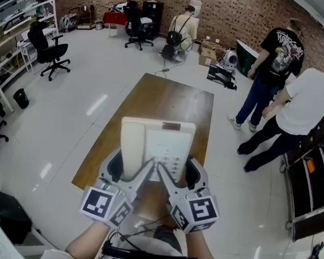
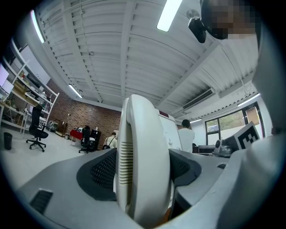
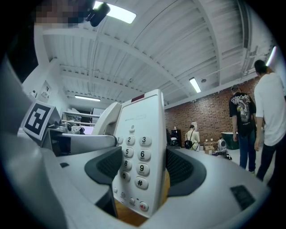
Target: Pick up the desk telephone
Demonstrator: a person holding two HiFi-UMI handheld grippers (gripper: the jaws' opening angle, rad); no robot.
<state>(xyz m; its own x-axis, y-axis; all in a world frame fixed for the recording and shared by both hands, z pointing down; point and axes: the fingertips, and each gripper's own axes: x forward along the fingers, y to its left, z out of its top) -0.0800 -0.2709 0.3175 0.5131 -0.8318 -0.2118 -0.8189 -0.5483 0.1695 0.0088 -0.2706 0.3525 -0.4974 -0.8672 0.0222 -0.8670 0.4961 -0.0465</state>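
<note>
A white desk telephone (image 1: 157, 145) with its handset on the left and keypad on the right is held over the near end of a brown wooden table (image 1: 176, 96). My left gripper (image 1: 129, 168) is shut on its handset side, and in the left gripper view the handset edge (image 2: 143, 165) fills the gap of the left gripper (image 2: 143, 179). My right gripper (image 1: 180, 173) is shut on the keypad side. In the right gripper view the keypad (image 3: 139, 154) stands between the jaws of the right gripper (image 3: 143, 174), with wood showing below it.
Two people (image 1: 292, 110) stand close by the table's right side, next to a dark cart (image 1: 314, 180). Another person (image 1: 183, 28) sits at the far wall. Office chairs (image 1: 50, 50) and shelving (image 1: 13, 20) stand at the left, and a black case (image 1: 3, 213) sits at the near left.
</note>
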